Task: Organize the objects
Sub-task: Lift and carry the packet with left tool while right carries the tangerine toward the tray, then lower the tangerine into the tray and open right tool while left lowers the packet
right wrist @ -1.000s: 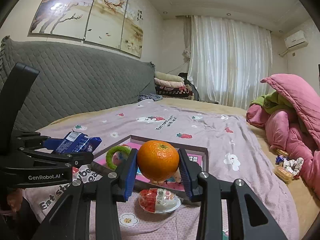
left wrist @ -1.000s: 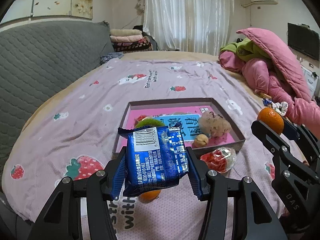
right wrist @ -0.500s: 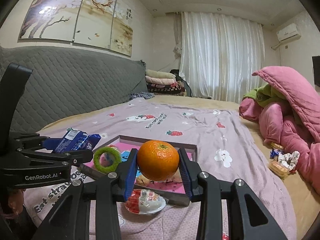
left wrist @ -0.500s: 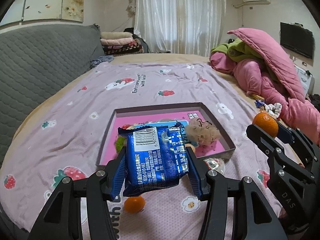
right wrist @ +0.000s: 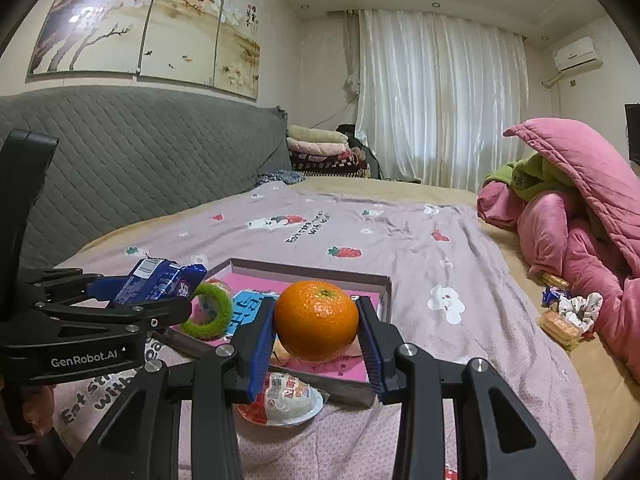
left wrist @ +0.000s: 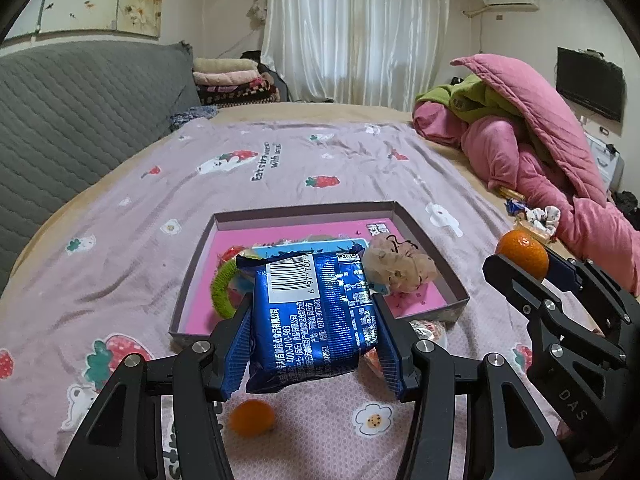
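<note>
Bedroom, strawberry-print bedspread [left wrist: 280, 152]. Left gripper [left wrist: 312, 336] clamping blue snack packet [left wrist: 316, 312], hovering over near edge of shallow box [left wrist: 424, 232]. Right gripper [right wrist: 316, 340] squeezing tangerine [right wrist: 316, 320] just right of box. Risking: packet slipping, tangerine rolling off box, grippers colliding.

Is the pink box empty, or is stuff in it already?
Not empty. The pink box already holds a green fuzzy ring, a blue card and a beige scrunchie.

The blue snack packet [left wrist: 316, 312] hides part of the box [left wrist: 420, 232] floor and most of the plastic egg [left wrist: 434, 330]; the small orange [left wrist: 252, 417] below looks blurred.
</note>
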`<action>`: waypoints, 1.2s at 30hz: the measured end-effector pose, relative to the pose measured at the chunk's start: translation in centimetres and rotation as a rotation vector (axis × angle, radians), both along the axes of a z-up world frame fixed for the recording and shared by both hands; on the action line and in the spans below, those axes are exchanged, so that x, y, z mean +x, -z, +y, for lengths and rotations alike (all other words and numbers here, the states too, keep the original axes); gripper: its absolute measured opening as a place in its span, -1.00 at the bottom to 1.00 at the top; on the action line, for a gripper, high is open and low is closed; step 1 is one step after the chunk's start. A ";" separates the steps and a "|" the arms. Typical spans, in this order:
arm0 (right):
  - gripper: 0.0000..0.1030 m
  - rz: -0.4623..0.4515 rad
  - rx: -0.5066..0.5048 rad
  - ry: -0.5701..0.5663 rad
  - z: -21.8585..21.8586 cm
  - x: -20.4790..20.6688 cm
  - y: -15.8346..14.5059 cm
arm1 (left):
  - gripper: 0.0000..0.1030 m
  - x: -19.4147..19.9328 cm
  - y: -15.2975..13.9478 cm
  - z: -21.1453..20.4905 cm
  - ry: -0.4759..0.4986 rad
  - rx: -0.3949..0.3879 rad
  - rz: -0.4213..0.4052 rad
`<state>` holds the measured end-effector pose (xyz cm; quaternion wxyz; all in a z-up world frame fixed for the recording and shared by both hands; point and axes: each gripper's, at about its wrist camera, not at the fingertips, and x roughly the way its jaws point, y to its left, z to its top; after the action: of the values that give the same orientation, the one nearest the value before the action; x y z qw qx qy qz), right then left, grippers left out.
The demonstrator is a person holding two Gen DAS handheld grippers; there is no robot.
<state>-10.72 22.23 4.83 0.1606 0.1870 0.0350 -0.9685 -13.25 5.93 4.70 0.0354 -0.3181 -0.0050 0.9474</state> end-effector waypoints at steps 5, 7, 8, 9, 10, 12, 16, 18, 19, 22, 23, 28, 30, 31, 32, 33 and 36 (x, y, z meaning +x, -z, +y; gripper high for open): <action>-0.22 -0.038 -0.009 0.001 0.1 -0.7 0.6 | 0.09 -1.0 1.2 -0.3 0.000 0.010 -0.025; -0.22 -0.057 -0.009 0.008 0.1 -1.1 1.0 | 0.09 -1.4 1.8 -0.6 0.000 0.020 -0.041; -0.22 -0.067 -0.011 0.008 0.1 -1.4 1.1 | 0.09 -1.6 2.1 -0.7 0.000 0.022 -0.047; -0.22 -0.076 -0.016 0.007 0.2 -1.5 1.3 | 0.09 -1.9 2.4 -0.8 -0.002 0.023 -0.054; -0.22 -0.085 -0.022 0.008 0.3 -1.7 1.4 | 0.09 -2.1 2.7 -0.9 -0.002 0.025 -0.060; -0.22 -0.104 -0.028 0.010 0.4 -2.0 1.7 | 0.09 -2.6 3.3 -1.0 -0.001 0.031 -0.076; -0.22 -0.129 -0.020 0.019 0.4 -2.7 2.3 | 0.09 -3.4 4.4 -1.2 0.001 0.039 -0.102; -0.22 -0.143 -0.021 0.018 0.3 -3.0 2.6 | 0.09 -3.7 4.7 -1.3 0.004 0.042 -0.112; -0.22 -0.147 -0.021 0.017 0.3 -3.1 2.7 | 0.09 -4.0 4.9 -1.3 0.006 0.044 -0.116; -0.22 -0.158 -0.012 0.017 0.0 -3.5 3.0 | 0.09 -4.4 5.3 -1.4 0.010 0.050 -0.125; -0.22 -0.163 -0.010 0.015 -0.1 -3.7 3.1 | 0.09 -4.5 5.4 -1.4 0.010 0.050 -0.128; -0.22 -0.186 0.007 0.018 -0.4 -4.5 3.7 | 0.09 -5.1 5.7 -1.5 0.016 0.059 -0.136; -0.22 -0.199 0.008 0.015 -0.5 -5.0 4.0 | 0.09 -5.4 5.8 -1.5 0.018 0.062 -0.140; -0.22 -0.212 0.012 0.011 -0.6 -5.3 4.2 | 0.09 -5.6 5.8 -1.5 0.018 0.063 -0.141; -0.22 -0.218 0.019 0.012 -0.7 -5.6 4.3 | 0.09 -5.7 5.9 -1.5 0.019 0.064 -0.143; -0.22 -0.221 0.029 0.015 -0.8 -5.7 4.5 | 0.09 -6.0 6.0 -1.4 0.020 0.064 -0.148; -0.22 -0.231 0.047 0.017 -1.2 -6.4 4.9 | 0.09 -6.6 6.2 -1.4 0.020 0.063 -0.156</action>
<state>-17.10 21.07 -0.08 0.1507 0.3012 0.0372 -0.9408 -19.82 4.54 -1.45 0.0544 -0.3897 -0.0344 0.9187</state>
